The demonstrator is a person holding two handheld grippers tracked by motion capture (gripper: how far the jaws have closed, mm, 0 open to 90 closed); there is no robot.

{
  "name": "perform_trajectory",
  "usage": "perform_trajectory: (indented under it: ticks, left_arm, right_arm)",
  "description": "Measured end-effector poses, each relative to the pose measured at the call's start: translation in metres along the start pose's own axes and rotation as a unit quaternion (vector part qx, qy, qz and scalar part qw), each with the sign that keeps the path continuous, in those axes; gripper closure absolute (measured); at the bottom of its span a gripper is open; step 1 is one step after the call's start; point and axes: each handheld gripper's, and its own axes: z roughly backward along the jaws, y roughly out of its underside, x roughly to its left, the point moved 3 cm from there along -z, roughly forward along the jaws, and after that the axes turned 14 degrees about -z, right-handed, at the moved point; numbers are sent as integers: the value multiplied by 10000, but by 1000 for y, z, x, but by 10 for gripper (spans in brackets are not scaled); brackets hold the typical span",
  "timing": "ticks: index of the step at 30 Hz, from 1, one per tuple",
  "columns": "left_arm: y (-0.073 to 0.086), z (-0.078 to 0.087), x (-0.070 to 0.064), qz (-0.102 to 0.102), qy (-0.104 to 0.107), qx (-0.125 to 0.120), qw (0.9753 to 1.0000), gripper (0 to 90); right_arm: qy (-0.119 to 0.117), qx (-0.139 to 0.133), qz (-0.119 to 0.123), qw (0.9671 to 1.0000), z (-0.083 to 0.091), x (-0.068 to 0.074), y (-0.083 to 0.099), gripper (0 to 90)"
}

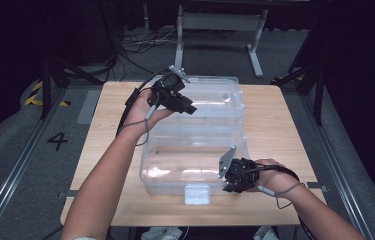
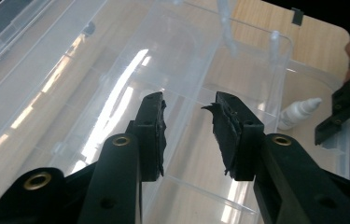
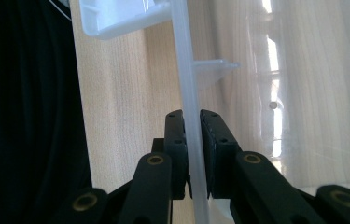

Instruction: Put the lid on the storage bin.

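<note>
Plywood tabletop [image 1: 275,130], pale and lightly grained, is carrying a clear plastic storage box [image 1: 195,165] with its hinged lid [image 1: 210,102] lying open toward the far side. The box is sitting near the middle of the table, its white latch [image 1: 197,194] facing the near edge. Beyond the table, grey carpeted floor [image 1: 20,145] is showing a painted number 4 [image 1: 57,141], a metal floor rail [image 1: 15,175] running along the left, yellow-and-black hazard tape [image 1: 37,92], loose black cables [image 1: 140,47] and the white legs of a stand [image 1: 220,35]. Dark curtains are closing off the room on both sides.

The left gripper [image 1: 177,97] [image 2: 187,135] is hovering over the open lid at the far left, held in the person's left hand [image 1: 142,107], with its jaws standing spread apart and nothing between them. In the left gripper view the transparent walls of the box are passing beneath those jaws, and a small white dropper bottle [image 2: 298,111] is lying inside against the far wall.

The right gripper [image 1: 232,177] [image 3: 191,154] is sitting at the box's near right corner, held in the right hand [image 1: 270,175]. In the right gripper view its jaws are pinching the box's translucent rim, which is running up between the two pads, with bare wood lying to the left of it.
</note>
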Motion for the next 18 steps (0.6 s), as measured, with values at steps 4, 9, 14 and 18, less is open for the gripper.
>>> perform_trajectory:
  ticks: [4,9,14,18]
  left_arm:
    - [0,-7,0,-111,20,100,9999,701]
    - [2,-16,1,-202,106,372,9990,737]
    - [5,-20,3,-232,203,465,9984,787]
    - [5,-21,4,-194,351,409,9984,815]
  right_arm:
    - [-33,-10,-68,10000,0,0,1,814]
    - [-17,-6,-77,10000,0,0,0,814]
    - [-25,-40,-53,10000,0,0,1,812]
    - [-33,-38,-66,10000,0,0,1,812]
